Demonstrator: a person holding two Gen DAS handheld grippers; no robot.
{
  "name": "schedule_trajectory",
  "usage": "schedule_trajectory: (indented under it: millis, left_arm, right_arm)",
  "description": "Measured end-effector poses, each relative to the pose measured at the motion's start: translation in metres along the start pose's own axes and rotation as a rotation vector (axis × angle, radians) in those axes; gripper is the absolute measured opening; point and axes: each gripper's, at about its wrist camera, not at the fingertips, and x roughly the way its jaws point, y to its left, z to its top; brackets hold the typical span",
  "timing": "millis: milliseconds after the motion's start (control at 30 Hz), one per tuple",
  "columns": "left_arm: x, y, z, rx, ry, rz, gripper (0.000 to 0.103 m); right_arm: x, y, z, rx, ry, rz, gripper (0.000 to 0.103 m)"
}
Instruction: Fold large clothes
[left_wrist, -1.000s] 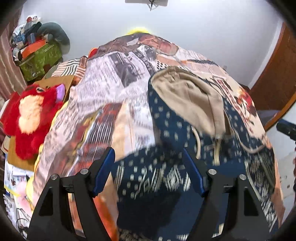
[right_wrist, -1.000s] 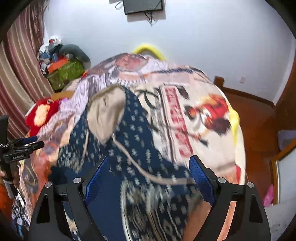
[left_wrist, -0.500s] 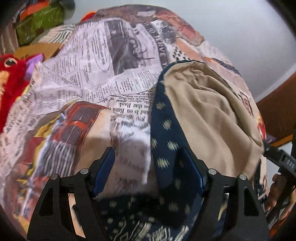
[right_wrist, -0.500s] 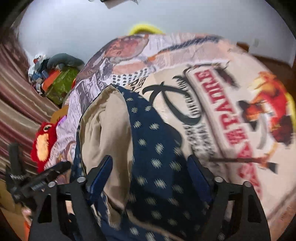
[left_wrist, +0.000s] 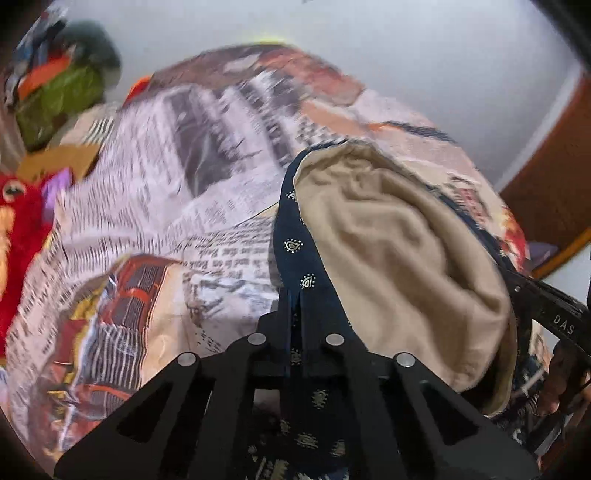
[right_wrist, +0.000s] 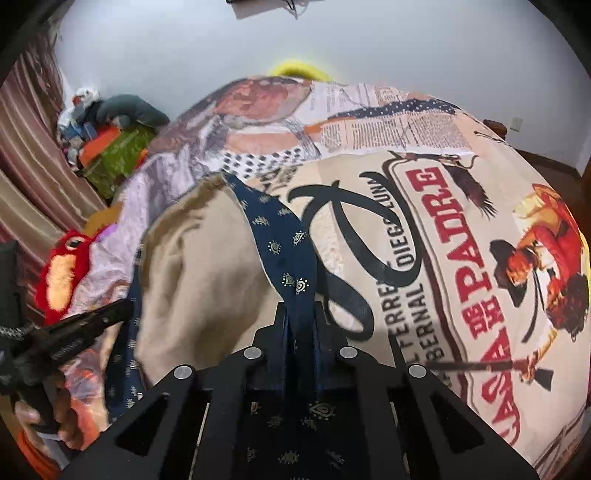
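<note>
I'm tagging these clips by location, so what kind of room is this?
Most likely a bedroom: a bed under a newspaper-and-poster print cover, a red plush toy beside it, and striped curtains along the wall.

The hooded garment (left_wrist: 310, 266) is navy blue, dotted all over with small pale paisley motifs, and its hood is lined in plain beige cloth (left_wrist: 399, 258). It lies spread on the printed bedspread, hood opened upward so the rumpled beige lining faces the room, the navy rim running round it as a narrow border. From the right wrist view the same hood (right_wrist: 199, 280) sits left of a navy edge band (right_wrist: 284, 247), which rises in a taut strip. Both side edges of the hood opening are pinched up off the bed.
</note>
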Motion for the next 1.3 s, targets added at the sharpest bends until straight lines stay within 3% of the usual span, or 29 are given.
schedule_trajectory:
  millis: [233,467,600,733,967,1100,1200,1300]
  left_arm:
    - [-0.075,-0.03,-0.021,0.111,-0.064,-0.061,0.002]
    - [-0.116,-0.046,-0.086,0.182,0.017,-0.113,0.002]
    - [-0.12,-0.048,-0.135,0.209,0.091,-0.089,0.002]
    - [-0.114,-0.041,-0.164,0.171,0.145,-0.069,0.003]
    - [-0.134,-0.044,-0.183,0.211,0.095,-0.014,0.003]
    - [-0.148,-0.051,-0.179,0.273,0.027,0.043,0.012]
    - [-0.156,-0.052,-0.172,0.291,-0.011,0.053,0.023]
    - [-0.157,-0.05,-0.158,0.282,-0.044,0.052,0.036]
  right_arm:
    - [-0.078,0.02,-0.026,-0.094,-0.058,0.051,0.007]
    - [-0.133,0.039,-0.093,-0.188,-0.033,0.065,0.007]
    - [-0.146,0.045,-0.136,-0.211,-0.004,0.047,0.007]
    - [-0.149,0.048,-0.174,-0.23,0.001,-0.018,0.008]
    - [-0.156,0.037,-0.191,-0.175,0.056,-0.032,0.009]
    - [-0.169,0.035,-0.185,-0.149,0.056,-0.01,0.029]
    - [-0.182,0.038,-0.177,-0.159,0.001,-0.013,0.056]
    - [-0.189,0.045,-0.164,-0.194,-0.046,-0.007,0.06]
